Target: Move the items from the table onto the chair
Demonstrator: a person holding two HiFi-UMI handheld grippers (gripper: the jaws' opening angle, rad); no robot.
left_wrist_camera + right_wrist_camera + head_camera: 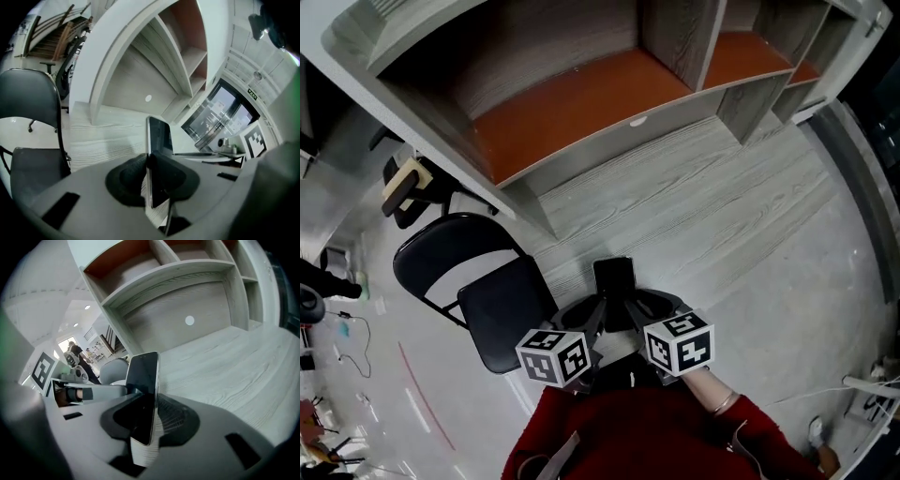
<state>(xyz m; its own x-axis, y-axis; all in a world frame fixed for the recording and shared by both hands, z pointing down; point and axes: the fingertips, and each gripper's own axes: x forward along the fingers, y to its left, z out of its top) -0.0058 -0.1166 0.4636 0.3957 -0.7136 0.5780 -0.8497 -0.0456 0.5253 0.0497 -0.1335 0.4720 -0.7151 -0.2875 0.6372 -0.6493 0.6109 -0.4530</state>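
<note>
1. My left claw is pinching the phone by its thin sides.
2. My right claw pinches the same phone (both claws share it).
3. The phone is over the grey table, with the black chair close by.

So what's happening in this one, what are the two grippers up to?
A person in a red top holds a gripper in each hand. The left gripper and the right gripper are both clamped on the same slim black smartphone, holding it on edge over the pale grey wood-grain table. The black folding chair stands at the person's left; the phone has not reached it yet.
</note>
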